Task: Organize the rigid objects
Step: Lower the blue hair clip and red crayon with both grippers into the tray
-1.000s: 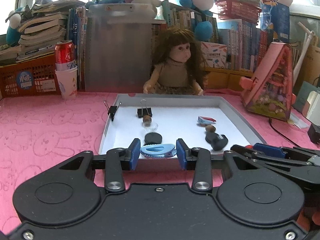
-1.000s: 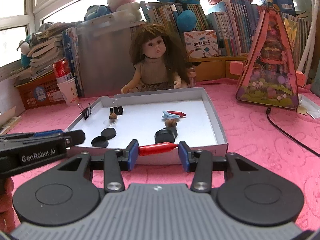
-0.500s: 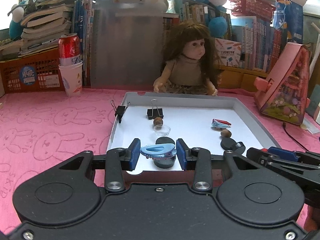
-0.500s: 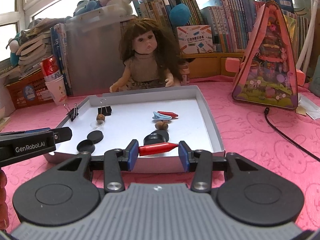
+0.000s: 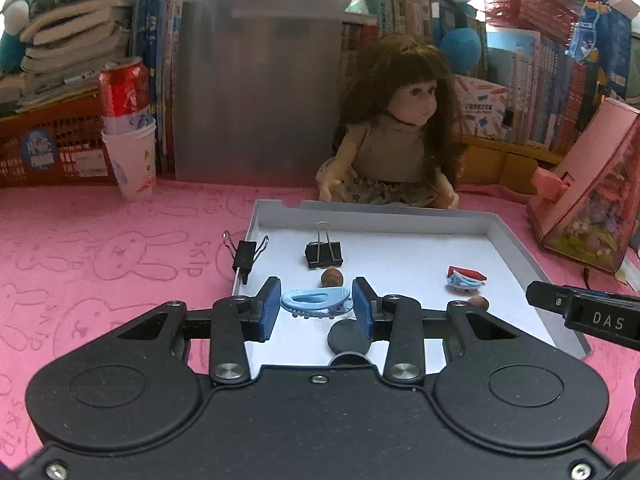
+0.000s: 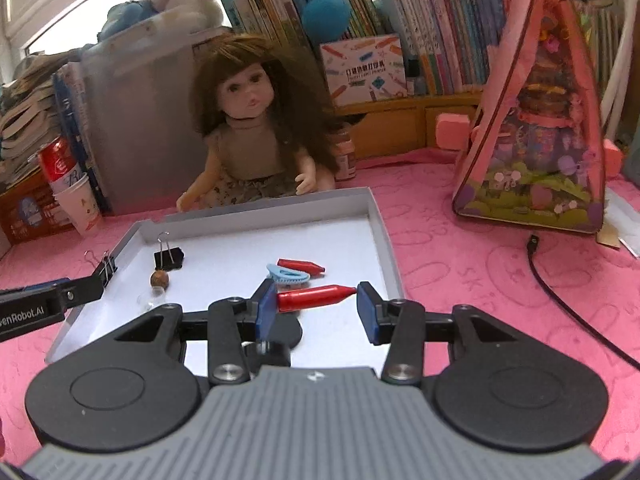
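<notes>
A white tray with a grey rim [image 5: 516, 244] [image 6: 384, 232] lies on the pink cloth. My left gripper [image 5: 316, 309] is shut on a light blue hair clip [image 5: 314, 301], held crosswise over the tray's near left part. My right gripper [image 6: 316, 309] is shut on a red pointed clip [image 6: 316, 297] over the tray's near middle. In the tray lie a red clip [image 6: 300, 267] and a blue clip [image 6: 289, 277] side by side, a black binder clip [image 5: 324, 254], a brown nut [image 5: 331, 278], a second nut [image 5: 478, 303] and a black disc [image 5: 348, 337]. Another binder clip [image 5: 245, 257] grips the left rim.
A doll [image 5: 400, 148] sits just behind the tray. A red can in a paper cup [image 5: 128, 136] stands at the back left, and a pink triangular toy box [image 6: 540, 132] at the right. A black cable [image 6: 560, 300] runs over the cloth. Books and a grey bin line the back.
Both grippers have moved forward over the tray's near edge, each still holding its clip. The tray and doll look nearer and larger.
</notes>
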A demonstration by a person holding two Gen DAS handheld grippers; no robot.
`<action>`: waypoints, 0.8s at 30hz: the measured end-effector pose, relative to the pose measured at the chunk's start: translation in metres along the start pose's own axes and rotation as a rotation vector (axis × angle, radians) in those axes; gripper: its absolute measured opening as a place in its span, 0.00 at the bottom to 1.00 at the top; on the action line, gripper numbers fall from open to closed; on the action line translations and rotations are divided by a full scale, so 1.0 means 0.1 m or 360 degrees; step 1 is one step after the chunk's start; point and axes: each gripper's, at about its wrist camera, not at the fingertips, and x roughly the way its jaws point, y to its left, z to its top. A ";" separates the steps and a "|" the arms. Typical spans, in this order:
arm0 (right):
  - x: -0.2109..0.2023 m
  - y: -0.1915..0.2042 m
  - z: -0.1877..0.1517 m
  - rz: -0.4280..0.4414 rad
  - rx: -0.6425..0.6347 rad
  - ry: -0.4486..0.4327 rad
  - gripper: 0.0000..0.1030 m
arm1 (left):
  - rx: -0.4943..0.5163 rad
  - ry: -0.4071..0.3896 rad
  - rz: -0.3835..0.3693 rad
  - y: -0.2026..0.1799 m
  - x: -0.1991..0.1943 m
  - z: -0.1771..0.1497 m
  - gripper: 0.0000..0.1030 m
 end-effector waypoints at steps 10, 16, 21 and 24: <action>0.28 -0.07 0.04 -0.0010 0.0082 0.0168 0.48 | -0.0067 0.0159 -0.0002 0.09 0.30 -0.09 0.36; 0.33 -0.08 0.01 -0.0024 0.0098 0.0212 0.48 | -0.0067 0.0191 0.0014 0.10 0.37 -0.15 0.36; 0.35 -0.09 -0.01 -0.0040 0.0094 0.0232 0.48 | -0.0062 0.0209 0.0017 0.10 0.39 -0.18 0.36; 0.37 -0.09 -0.02 -0.0042 0.0098 0.0241 0.49 | -0.0055 0.0219 0.0018 0.09 0.41 -0.20 0.36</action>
